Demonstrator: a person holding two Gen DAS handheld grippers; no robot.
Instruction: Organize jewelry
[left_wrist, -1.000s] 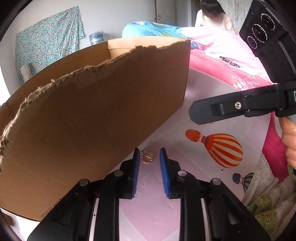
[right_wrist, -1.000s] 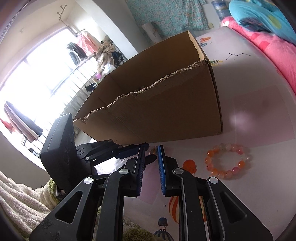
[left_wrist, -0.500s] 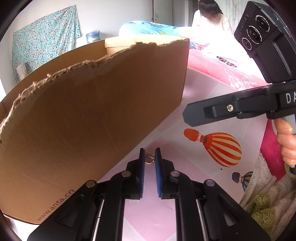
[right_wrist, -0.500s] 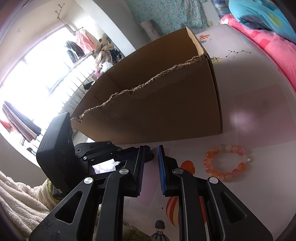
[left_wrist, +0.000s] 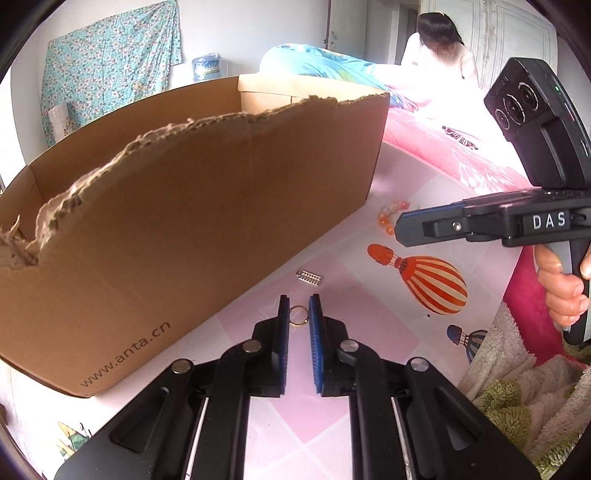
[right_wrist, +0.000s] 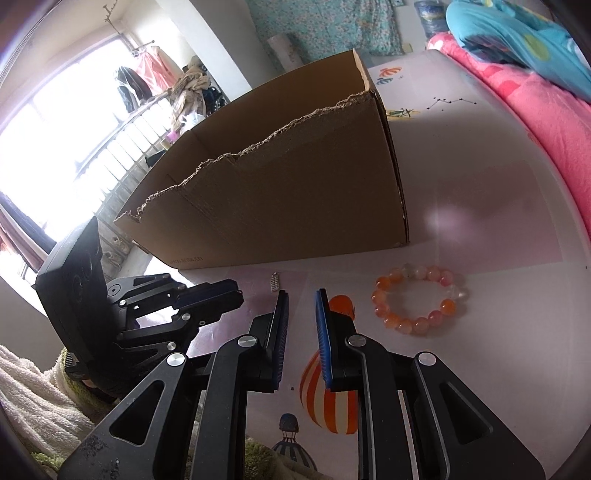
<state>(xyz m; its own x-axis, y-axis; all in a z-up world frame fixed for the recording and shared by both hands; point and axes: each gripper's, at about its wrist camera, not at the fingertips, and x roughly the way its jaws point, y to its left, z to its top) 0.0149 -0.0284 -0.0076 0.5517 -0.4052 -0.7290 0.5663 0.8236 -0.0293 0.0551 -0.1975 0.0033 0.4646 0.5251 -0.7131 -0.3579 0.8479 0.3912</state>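
Jewelry lies scattered along the front of a torn cardboard box (left_wrist: 192, 206) on a mat printed with hot-air balloons (left_wrist: 434, 282). Our left tongs (left_wrist: 298, 314) are pinched narrow on a small gold ring (left_wrist: 297, 318), which sits upright between the blue pads (left_wrist: 283, 332) just off the box's lower front edge. A little past the ring, a small silver ribbed piece (left_wrist: 308, 277) rests flat on the pink mat, near the box wall but not touching it, so far as we can tell.

Our right tongs (right_wrist: 301, 295) hang over the mat with their jaws opening and nothing between them. To their right, well clear of the tips, an orange and pale beaded bracelet (right_wrist: 419, 299) lies in a loose circle, a little in front of the box's near corner. From the left wrist camera only part of the bracelet shows, behind the right tongs' fingers (left_wrist: 424, 225).

A fluffy cream and green blanket (left_wrist: 524, 398) bunches at the mat's edge. A person (left_wrist: 437, 48) sits on the bed beyond the pink bedding.
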